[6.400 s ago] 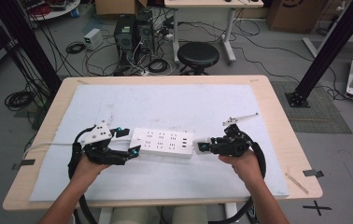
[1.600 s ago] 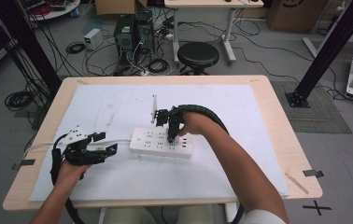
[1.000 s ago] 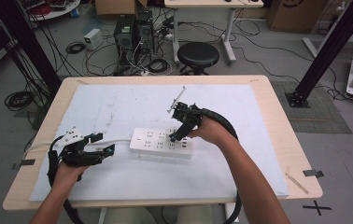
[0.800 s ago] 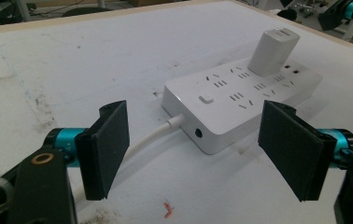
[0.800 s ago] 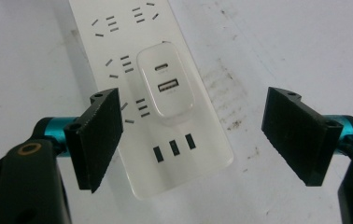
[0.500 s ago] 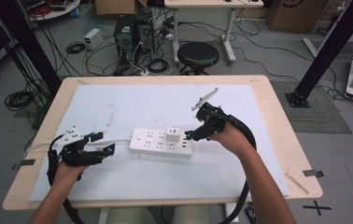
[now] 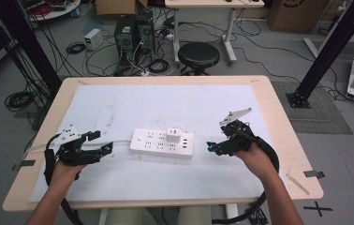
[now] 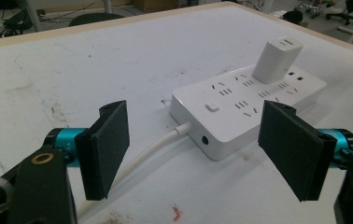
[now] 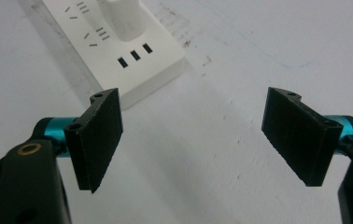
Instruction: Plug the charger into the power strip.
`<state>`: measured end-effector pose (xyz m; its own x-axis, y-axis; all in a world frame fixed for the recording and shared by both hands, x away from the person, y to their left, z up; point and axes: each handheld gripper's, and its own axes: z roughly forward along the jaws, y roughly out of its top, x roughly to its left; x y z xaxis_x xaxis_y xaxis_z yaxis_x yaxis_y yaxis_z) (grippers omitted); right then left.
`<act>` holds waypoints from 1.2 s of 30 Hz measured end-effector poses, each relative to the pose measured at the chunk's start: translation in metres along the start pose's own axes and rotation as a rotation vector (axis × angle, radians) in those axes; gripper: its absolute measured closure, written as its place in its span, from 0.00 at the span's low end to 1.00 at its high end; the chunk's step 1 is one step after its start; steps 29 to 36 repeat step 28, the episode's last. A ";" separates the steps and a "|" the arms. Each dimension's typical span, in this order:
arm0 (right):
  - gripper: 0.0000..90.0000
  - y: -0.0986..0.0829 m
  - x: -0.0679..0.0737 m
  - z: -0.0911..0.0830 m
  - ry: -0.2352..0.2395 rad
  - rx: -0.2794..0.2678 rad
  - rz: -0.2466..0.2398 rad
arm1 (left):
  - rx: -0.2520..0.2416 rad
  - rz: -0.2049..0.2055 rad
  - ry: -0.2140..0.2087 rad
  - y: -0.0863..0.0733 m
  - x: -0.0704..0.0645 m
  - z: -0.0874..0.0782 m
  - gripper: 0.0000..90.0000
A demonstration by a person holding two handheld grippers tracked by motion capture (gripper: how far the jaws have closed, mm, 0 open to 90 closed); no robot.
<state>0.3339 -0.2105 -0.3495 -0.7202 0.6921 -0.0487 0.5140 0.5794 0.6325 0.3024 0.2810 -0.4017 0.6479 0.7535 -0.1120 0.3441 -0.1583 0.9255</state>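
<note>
A white power strip [image 7: 162,143] lies in the middle of the table, with a white charger block [image 7: 173,134] plugged into its top. The left gripper view has the strip [image 8: 247,105], the charger [image 8: 276,59] and the strip's white cord [image 8: 151,151] ahead of the jaws. My left gripper [image 7: 101,143] sits open just left of the strip's cord end. My right gripper [image 7: 211,146] rests open to the right of the strip, apart from it. Its own view has the strip's end with three USB slots [image 9: 135,55] beyond its wide-apart jaws [image 9: 191,135].
A white mat [image 7: 119,108] covers most of the wooden table [image 7: 278,108]. Tape strips lie near the table's right edge [image 7: 313,174]. Beyond the table stand a black stool [image 7: 198,55], computer cases [image 7: 130,33] and floor cables.
My right gripper let go of the charger, now plugged into the strip, and drew back to the right and down. It now sits open. My left gripper has stayed put.
</note>
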 end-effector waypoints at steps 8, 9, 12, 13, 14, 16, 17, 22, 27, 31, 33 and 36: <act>0.23 -0.020 -0.001 -0.005 -0.018 -0.016 0.037 | 0.000 0.011 -0.001 0.002 -0.004 -0.001 0.28; 0.23 -0.021 -0.001 -0.006 -0.020 -0.018 0.037 | 0.001 0.013 -0.001 0.002 -0.004 -0.001 0.28; 0.23 -0.025 -0.002 -0.006 -0.024 -0.023 0.039 | 0.004 0.011 0.001 0.002 -0.004 -0.001 0.28; 0.23 -0.026 -0.002 -0.006 -0.025 -0.023 0.043 | 0.006 0.016 0.002 0.002 -0.004 -0.002 0.28; 0.23 -0.027 -0.002 -0.006 -0.028 -0.023 0.052 | 0.004 0.011 0.002 0.002 -0.004 -0.002 0.28; 0.23 -0.030 -0.003 -0.007 -0.026 -0.023 0.071 | 0.003 0.021 0.002 0.002 -0.004 -0.003 0.28; 0.23 -0.032 -0.004 -0.007 -0.017 -0.021 0.069 | 0.003 0.022 0.002 0.002 -0.004 -0.003 0.28; 0.23 -0.038 -0.005 -0.010 -0.033 -0.033 0.081 | 0.006 0.017 0.006 0.001 -0.004 -0.004 0.28; 0.23 -0.044 -0.005 -0.014 -0.039 -0.047 0.102 | 0.005 0.008 0.015 -0.002 -0.002 -0.004 0.28; 0.23 -0.045 -0.006 -0.015 -0.041 -0.050 0.107 | 0.006 0.004 0.015 -0.003 -0.002 -0.004 0.28; 0.23 -0.045 -0.006 -0.015 -0.041 -0.050 0.107 | 0.006 0.004 0.015 -0.003 -0.002 -0.004 0.28; 0.23 -0.045 -0.006 -0.015 -0.041 -0.050 0.107 | 0.006 0.004 0.015 -0.003 -0.002 -0.004 0.28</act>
